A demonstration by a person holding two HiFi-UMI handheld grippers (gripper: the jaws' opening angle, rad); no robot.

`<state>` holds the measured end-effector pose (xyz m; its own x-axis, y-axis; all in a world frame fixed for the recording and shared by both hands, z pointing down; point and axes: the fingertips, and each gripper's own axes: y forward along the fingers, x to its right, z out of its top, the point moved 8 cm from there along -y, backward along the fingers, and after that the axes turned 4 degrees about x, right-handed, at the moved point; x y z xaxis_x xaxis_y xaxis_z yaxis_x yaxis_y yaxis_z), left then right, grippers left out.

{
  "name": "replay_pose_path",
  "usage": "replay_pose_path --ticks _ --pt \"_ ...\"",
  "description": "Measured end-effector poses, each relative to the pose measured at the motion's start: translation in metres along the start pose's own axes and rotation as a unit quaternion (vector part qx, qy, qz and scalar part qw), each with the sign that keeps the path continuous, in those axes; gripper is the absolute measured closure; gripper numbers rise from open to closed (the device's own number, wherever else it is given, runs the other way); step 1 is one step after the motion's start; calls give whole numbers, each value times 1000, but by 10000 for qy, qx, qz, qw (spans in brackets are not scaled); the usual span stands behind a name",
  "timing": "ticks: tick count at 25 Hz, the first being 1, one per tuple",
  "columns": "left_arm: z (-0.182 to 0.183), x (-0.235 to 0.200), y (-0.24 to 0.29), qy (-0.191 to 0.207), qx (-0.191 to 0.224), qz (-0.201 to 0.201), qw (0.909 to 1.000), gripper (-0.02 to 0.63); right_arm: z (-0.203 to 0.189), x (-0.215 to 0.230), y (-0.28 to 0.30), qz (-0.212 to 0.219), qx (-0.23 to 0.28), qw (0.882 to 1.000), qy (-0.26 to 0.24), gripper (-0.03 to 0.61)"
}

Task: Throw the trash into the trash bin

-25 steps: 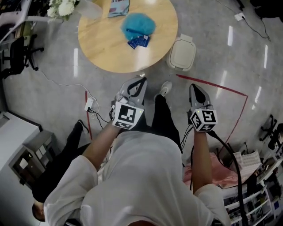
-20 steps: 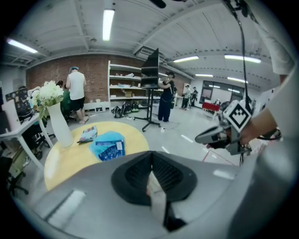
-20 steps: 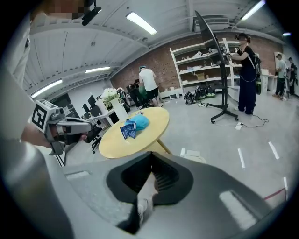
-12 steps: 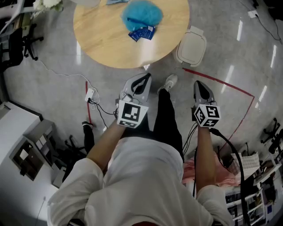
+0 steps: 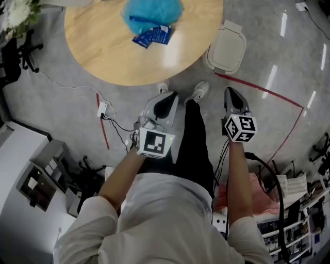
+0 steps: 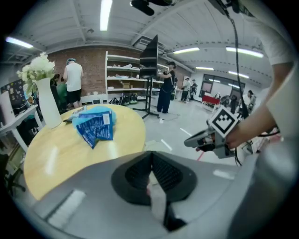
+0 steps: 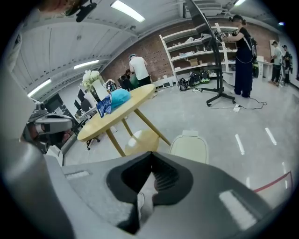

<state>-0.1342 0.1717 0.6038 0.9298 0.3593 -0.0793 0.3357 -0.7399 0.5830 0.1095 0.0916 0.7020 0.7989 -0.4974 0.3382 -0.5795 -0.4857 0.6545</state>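
A round wooden worktop [image 5: 108, 62] stands on the grey floor [image 5: 62, 108] in front of the person, whose white-sleeved arms reach out low with a tool in each hand. Neither tool is over the worktop; both are short of its near edge, above the floor.

The cream trash bin [image 5: 225, 49], lid down, sits on the floor just beside the worktop's right edge, inside a red tape line [image 5: 258, 93].

The left tongs [image 5: 168, 94] are pressed together with nothing between them; their own camera shows the ribbed pads meeting tip to tip. The right tongs [image 5: 229, 91] are likewise closed and empty, pointing at the floor near the bin.

On the worktop a fluffy blue bundle [image 5: 152, 10] lies well in from the near edge. The trash, a few blue packets [image 5: 152, 36], lies fanned out against the bundle's near side, touching it and well apart from both tongs.

A white vase of white flowers [image 6: 46, 100] stands upright by the worktop's left edge. A white power strip [image 5: 102, 109] with its cable lies on the floor to the left.
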Motion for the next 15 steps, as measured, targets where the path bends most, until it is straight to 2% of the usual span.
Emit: replay_pose_path --ticks 12,15 --pt "-50 7 54 342 -180 -133 9992 607 -76 57 76 -140 -250 9993 239 578" --pt "-65 9 61 218 -250 -179 9993 607 -96 64 95 -151 -328 9989 311 578"
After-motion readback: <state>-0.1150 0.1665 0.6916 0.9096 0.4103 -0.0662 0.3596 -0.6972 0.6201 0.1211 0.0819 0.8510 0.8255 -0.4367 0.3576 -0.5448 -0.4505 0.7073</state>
